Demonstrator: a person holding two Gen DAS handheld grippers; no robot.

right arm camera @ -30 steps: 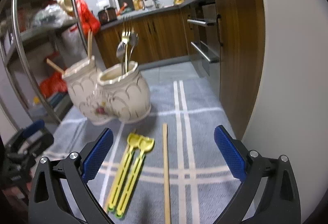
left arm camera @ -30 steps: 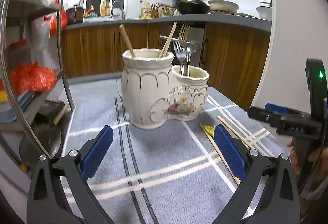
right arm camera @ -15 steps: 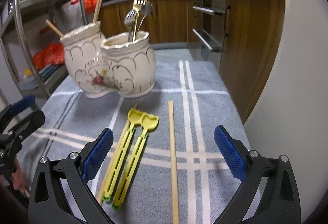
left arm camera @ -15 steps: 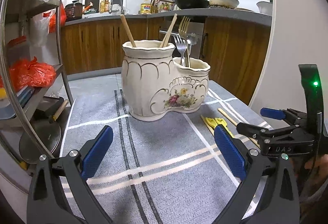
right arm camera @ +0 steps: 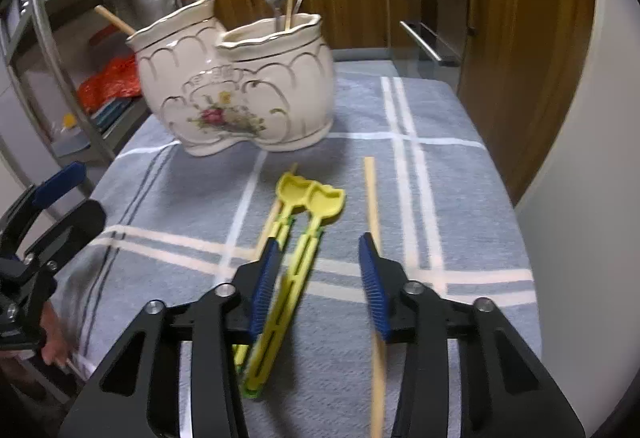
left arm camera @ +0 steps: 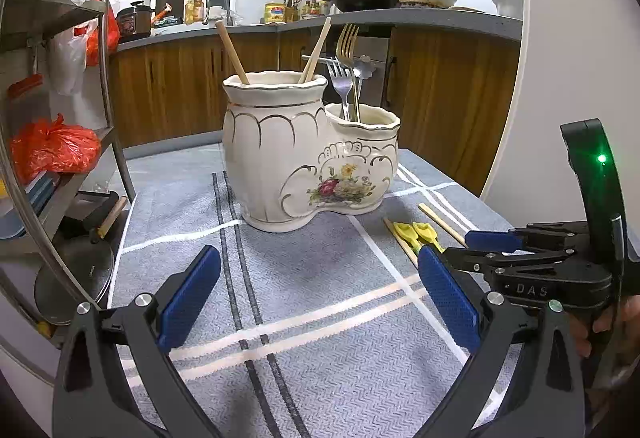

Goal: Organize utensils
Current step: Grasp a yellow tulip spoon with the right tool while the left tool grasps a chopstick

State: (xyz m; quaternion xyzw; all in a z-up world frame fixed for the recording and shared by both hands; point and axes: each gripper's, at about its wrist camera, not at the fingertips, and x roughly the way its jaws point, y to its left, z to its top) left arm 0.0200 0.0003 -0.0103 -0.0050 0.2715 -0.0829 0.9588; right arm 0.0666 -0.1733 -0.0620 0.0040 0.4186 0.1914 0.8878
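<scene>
The near ends of the yellow spoons [right arm camera: 298, 270] and of the chopstick [right arm camera: 376, 278] were blurred, and the right gripper [right arm camera: 318, 280] hid part of each. Inside the holder [left arm camera: 304, 153] the lower parts of the forks [left arm camera: 346, 77] were hidden. In the left view the left gripper [left arm camera: 320, 298] covered the spoons' handles.
</scene>
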